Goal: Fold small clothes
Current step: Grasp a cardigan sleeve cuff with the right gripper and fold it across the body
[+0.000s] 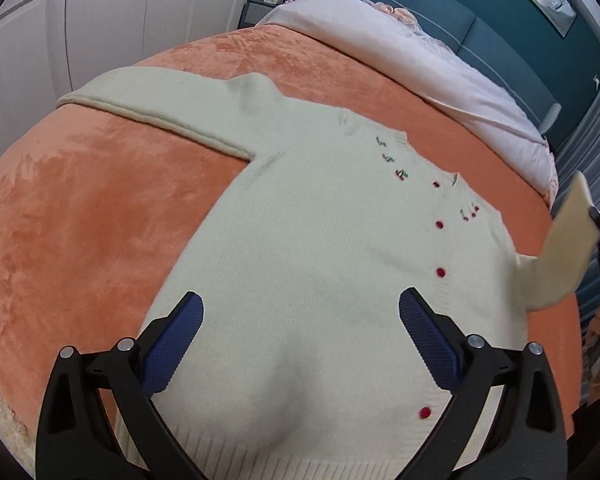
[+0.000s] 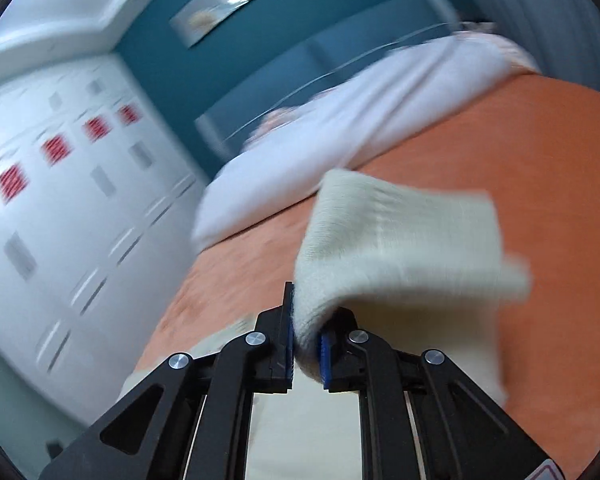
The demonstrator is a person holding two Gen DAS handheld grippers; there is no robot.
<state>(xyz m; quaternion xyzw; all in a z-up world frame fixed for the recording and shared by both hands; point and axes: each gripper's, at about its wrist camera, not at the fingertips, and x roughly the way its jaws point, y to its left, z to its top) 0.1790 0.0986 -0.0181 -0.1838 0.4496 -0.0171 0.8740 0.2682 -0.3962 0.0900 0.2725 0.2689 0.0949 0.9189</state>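
Note:
A small cream knit cardigan [image 1: 308,240] with red buttons lies flat, front up, on the orange blanket [image 1: 80,220]. Its left sleeve [image 1: 160,100] stretches out to the far left. My left gripper [image 1: 300,320] is open and empty, hovering above the cardigan's lower body near the hem. My right gripper [image 2: 306,340] is shut on the cuff of the right sleeve [image 2: 400,240] and holds it lifted off the bed. In the left wrist view the raised sleeve [image 1: 560,248] shows at the right edge. The right wrist view is motion-blurred.
A white pillow or duvet [image 1: 420,56] lies along the teal headboard [image 1: 440,8] at the back. White wardrobe doors [image 1: 100,20] stand to the left. A nightstand [image 1: 256,8] sits in the far corner. The bed's front edge is at lower left.

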